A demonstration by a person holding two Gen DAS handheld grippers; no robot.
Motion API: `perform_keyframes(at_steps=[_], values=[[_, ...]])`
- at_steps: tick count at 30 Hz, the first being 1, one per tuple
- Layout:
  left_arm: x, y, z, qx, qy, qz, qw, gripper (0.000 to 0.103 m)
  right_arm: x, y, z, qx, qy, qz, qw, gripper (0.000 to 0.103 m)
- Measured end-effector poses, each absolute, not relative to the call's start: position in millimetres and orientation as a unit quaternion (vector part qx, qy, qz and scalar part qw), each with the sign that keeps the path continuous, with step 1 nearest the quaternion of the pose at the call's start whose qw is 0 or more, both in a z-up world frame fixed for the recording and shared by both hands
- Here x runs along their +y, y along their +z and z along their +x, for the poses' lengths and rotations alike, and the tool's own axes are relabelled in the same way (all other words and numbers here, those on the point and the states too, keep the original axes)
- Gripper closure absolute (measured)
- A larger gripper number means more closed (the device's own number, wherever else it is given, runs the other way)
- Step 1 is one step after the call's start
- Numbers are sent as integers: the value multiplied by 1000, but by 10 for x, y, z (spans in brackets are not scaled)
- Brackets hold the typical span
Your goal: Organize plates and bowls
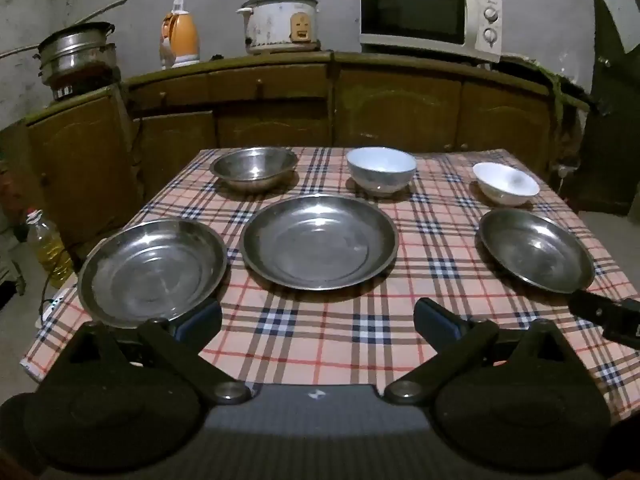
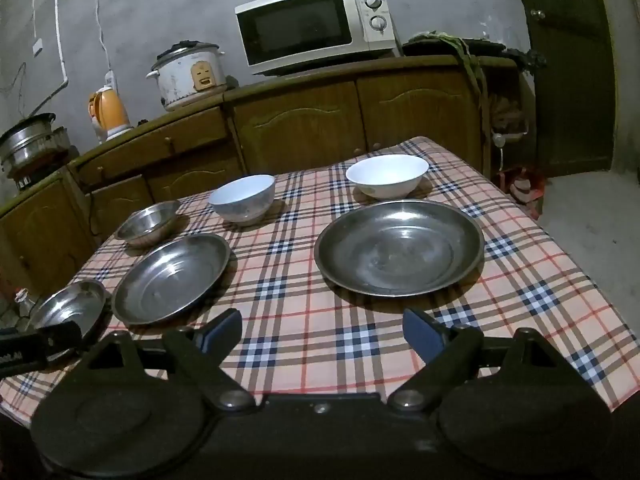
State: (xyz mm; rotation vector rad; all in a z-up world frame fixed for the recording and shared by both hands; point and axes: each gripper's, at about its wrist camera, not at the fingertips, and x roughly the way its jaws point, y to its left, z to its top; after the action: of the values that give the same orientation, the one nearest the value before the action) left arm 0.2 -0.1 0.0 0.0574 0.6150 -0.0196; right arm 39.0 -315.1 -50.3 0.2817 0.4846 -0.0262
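Nothing looks sorted yet: on the checked worktop [image 1: 320,332] three steel plates, left [image 1: 152,272], middle [image 1: 319,242] and right [image 1: 536,250], lie apart in the near row, with a steel bowl [image 1: 253,168], a pale blue bowl [image 1: 381,175] and a white bowl [image 1: 506,183] apart behind. The left gripper [image 1: 318,320] and right gripper [image 2: 322,334] both hover wide open, empty. All stacking remains.

Background: wooden cabinet counter [image 1: 280,80] along far wall.
On it: steel pots [image 1: 76,52] left, orange kettle [image 1: 182,38], rice cooker [image 1: 280,18], microwave [image 1: 430,14] right.
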Motion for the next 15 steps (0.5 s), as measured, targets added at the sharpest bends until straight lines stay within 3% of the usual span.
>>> perform_keyframes(at_steps=[15], values=[[-93, 95, 120, 315, 0, 19, 949, 0, -3136, -520, 409, 245, -17, 131, 960, 0]])
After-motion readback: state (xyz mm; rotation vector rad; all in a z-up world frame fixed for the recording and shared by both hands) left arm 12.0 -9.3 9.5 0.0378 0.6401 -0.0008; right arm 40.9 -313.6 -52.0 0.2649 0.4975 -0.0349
